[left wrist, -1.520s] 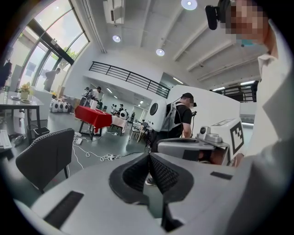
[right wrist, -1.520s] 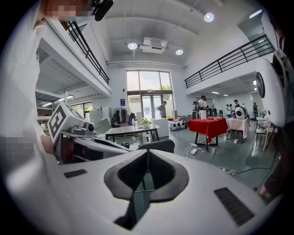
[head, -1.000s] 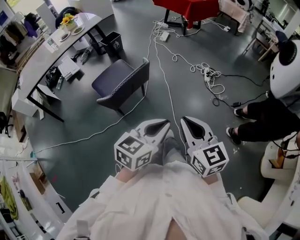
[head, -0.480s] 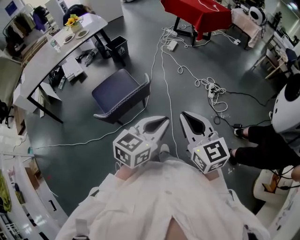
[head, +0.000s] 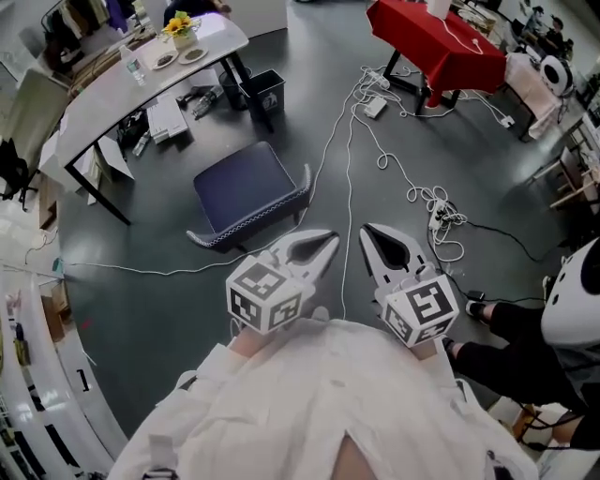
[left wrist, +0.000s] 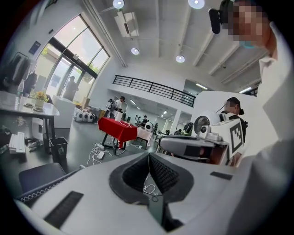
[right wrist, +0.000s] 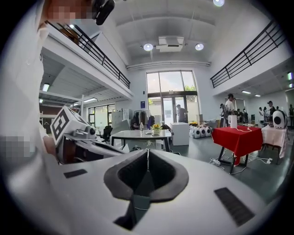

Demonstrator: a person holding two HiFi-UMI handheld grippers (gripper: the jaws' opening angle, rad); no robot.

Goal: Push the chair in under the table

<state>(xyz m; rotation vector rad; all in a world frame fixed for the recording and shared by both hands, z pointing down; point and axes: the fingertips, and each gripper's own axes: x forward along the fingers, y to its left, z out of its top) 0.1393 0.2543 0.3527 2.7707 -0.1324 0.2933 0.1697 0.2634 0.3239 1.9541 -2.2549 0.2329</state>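
Grey polished concrete floor (head: 141,281) spreads out under me, dull and smooth, crossed by a thin white cable (head: 348,141) that snakes away toward twelve o'clock. My left tongs (head: 327,243) and right tongs (head: 368,231) sit side by side just ahead of my white shirt, each a pale moulded plastic shell with a black ribbed pad lining and a marker cube at the back. Both are pinched fully together, the ribbed pads meeting in a thin seam with nothing between them. The chair (head: 248,192) stands at eleven o'clock from the tips, apart from them: a dark, broad, squarish upholstered seat with a low curved back whose edge carries a fine checked weave, and the back faces me. It is out on open floor, clear of the table (head: 112,98), which lies beyond it at ten o'clock, a long white top with a rounded end on thin black legs. On that top are a small bunch of yellow flowers (head: 178,26) and some little dishes. A black square bin (head: 265,89) stands by the table's near end. At one o'clock, well apart, is a stand draped in red cloth (head: 431,37).
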